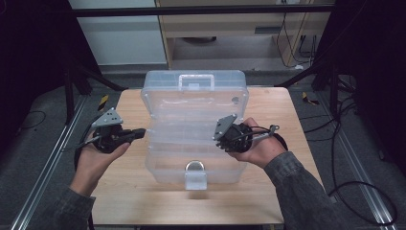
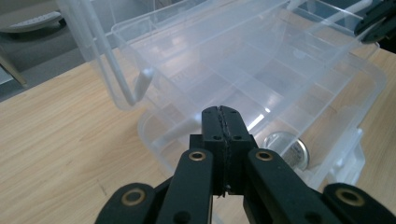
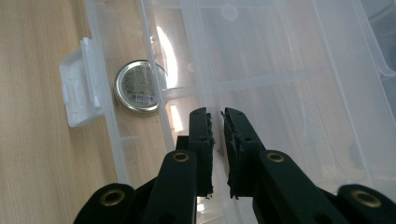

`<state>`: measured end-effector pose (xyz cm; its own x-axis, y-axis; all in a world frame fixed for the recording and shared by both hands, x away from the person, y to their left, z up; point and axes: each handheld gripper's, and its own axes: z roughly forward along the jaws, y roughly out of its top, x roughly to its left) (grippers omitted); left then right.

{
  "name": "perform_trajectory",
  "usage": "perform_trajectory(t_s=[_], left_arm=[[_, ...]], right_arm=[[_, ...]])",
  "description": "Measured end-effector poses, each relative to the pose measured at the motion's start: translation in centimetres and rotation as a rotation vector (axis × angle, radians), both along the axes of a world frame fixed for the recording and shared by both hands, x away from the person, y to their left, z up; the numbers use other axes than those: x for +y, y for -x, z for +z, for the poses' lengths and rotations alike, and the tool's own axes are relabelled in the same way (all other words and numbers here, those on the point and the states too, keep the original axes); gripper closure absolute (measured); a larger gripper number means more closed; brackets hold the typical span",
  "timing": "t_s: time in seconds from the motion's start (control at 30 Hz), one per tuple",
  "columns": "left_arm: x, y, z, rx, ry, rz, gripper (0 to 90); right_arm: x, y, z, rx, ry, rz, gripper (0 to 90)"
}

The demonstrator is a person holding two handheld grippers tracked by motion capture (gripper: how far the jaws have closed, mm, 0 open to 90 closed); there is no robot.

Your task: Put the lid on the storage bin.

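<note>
Clear plastic organiser box (image 1: 194, 127) is seen at the middle of the high view, open on the wooden table (image 1: 119, 191), with its lid (image 1: 195, 91) raised toward the upper middle of the frame and a white latch (image 1: 196, 180) at the lower edge. A small round metal tin (image 1: 194, 166) is seen inside the front compartment, just behind that latch; in the right gripper view it is placed at the upper left of the frame, beside the latch.

At the left of the high view, the left gripper (image 1: 141, 133) is held just beside the box's left edge, pointing toward it. In the left gripper view its pads are pressed flat together with nothing between them, above the box's near corner.

At the right of the middle, the right gripper (image 1: 219, 139) is held over the box's right half. In the right gripper view its pads are drawn nearly together over a transparent divider wall; whether the wall is pinched cannot be told.
</note>
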<state>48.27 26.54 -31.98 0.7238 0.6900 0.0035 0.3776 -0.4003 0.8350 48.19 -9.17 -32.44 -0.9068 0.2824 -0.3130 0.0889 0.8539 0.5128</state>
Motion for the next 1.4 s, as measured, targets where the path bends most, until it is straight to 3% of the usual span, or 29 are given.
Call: perform_trajectory(t_s=[0.3, 0.77, 1.4], left_arm=[[-0.7, -1.6, 0.7, -0.02, 0.052, 0.036, 89.8], [0.0, -3.2, 1.3, -0.005, 0.128, 0.102, 90.0], [-0.4, -3.8, 1.8, -0.002, 0.139, 0.128, 90.0]], right_arm=[[-0.1, 0.2, -0.2, -0.003, -0.003, 0.006, 81.9], [-0.1, 0.3, -0.3, 0.001, 0.001, 0.01, 81.8], [-0.1, 0.3, -0.4, 0.011, 0.001, 0.013, 81.5]])
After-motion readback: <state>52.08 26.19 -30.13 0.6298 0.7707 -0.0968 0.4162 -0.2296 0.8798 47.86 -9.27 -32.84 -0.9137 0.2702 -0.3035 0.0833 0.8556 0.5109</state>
